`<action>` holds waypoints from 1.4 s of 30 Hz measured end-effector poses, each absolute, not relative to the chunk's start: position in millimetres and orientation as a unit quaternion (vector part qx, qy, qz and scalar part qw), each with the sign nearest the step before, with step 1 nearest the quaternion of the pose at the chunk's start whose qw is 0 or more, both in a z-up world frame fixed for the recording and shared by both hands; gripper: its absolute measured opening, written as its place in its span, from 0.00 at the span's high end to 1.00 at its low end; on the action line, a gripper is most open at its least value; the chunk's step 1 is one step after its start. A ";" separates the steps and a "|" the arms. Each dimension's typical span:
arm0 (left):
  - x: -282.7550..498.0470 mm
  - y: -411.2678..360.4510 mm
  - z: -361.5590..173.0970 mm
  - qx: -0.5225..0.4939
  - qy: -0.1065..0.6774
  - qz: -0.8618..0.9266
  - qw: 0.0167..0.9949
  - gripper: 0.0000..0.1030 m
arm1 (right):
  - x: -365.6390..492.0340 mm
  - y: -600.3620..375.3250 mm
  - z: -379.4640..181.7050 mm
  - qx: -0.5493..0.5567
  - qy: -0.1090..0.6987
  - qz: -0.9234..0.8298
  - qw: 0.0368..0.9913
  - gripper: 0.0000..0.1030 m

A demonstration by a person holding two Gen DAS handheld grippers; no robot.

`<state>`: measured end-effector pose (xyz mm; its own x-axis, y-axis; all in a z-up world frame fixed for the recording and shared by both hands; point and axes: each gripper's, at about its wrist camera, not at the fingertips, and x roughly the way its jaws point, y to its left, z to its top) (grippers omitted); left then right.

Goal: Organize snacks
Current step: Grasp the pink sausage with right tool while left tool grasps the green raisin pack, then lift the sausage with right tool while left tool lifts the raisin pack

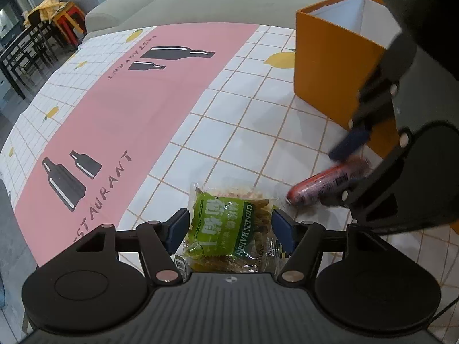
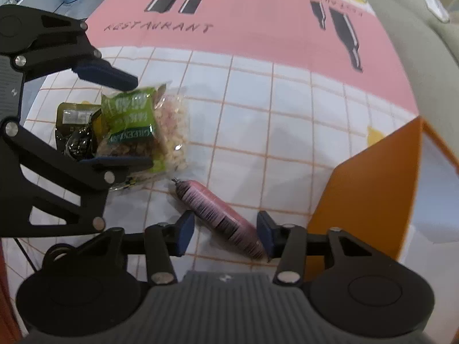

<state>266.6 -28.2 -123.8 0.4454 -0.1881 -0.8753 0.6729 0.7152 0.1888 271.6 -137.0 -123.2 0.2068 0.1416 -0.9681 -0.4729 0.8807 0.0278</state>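
A green raisin packet [image 1: 229, 229] lies on the tablecloth between the blue pads of my left gripper [image 1: 231, 229], which stands open around it; I see no pad pressing. In the right wrist view the same packet [image 2: 129, 117] sits in a small heap, and the left gripper [image 2: 140, 123] straddles it from the left. A pink sausage stick [image 2: 218, 215] lies slantwise between the fingers of my right gripper [image 2: 225, 235]. That gripper is open: its right pad touches the sausage's near end, its left pad stands off. The sausage [image 1: 324, 183] also shows in the left wrist view.
An orange box [image 1: 330, 71] with a white inside stands open-topped just right of the sausage, box wall [image 2: 373, 186]. A clear bag of pale puffs [image 2: 175, 126] and a dark packet [image 2: 73, 120] lie under and beside the raisins. A grey sofa [image 1: 200, 0] borders the far table edge.
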 end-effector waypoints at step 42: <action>267.0 -29.4 -129.8 0.167 0.473 -0.185 0.845 0.21 | 216.8 -145.3 -117.4 0.002 0.585 0.134 0.800 0.79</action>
